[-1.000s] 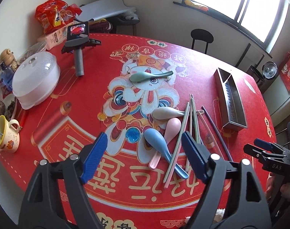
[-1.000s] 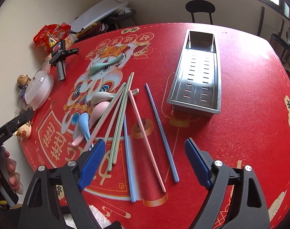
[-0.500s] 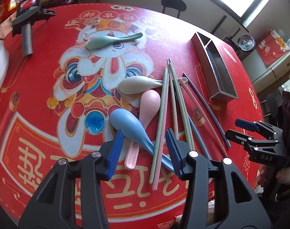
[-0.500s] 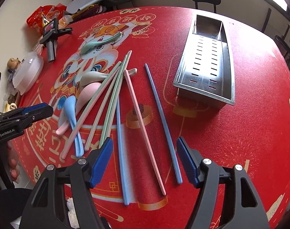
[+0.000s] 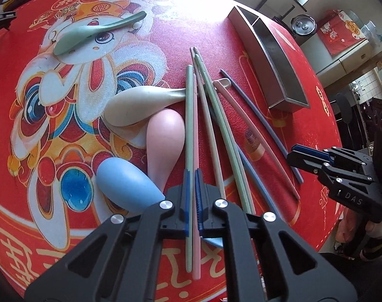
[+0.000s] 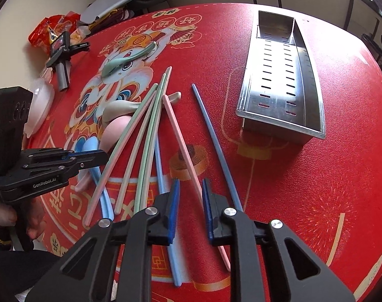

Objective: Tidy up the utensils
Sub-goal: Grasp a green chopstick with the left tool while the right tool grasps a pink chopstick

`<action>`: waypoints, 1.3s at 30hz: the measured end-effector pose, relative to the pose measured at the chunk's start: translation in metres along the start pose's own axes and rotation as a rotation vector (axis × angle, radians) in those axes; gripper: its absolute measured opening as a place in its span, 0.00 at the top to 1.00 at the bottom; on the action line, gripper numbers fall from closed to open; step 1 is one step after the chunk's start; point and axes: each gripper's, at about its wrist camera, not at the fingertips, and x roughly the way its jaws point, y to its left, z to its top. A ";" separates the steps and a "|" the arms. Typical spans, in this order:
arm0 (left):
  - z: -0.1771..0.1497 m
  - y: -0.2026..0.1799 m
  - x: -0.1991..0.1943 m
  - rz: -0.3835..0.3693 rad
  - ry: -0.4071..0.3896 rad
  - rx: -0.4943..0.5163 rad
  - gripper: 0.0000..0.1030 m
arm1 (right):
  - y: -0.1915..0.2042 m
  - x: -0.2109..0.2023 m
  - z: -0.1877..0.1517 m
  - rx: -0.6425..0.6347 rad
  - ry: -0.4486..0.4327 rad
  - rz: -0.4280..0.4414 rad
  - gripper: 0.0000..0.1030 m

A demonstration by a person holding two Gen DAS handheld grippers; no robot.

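Left wrist view showed the left tool clenched on a green chopstick and a pink chopstick, its jaws having just closed. Both slim sticks lay side by side on the red counter, right of a pink spoon. The tool's body hid the handle of a blue spoon.

From the right wrist, the right tool stood released, jaws just narrowed around a second pink chopstick with a gap showing. I could not tell whether one pad touched it. A steel tray sat well apart, its far end distorted.
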 end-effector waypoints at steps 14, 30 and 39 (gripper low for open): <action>0.010 0.001 0.011 -0.036 0.010 -0.012 0.92 | -0.004 0.009 0.006 0.005 0.018 -0.008 0.86; 0.007 0.010 0.015 -0.090 0.012 -0.093 0.86 | 0.000 0.029 0.006 -0.082 0.053 -0.015 0.86; 0.013 0.004 0.024 -0.045 0.012 -0.072 0.87 | -0.001 0.037 0.009 -0.079 0.042 -0.025 0.86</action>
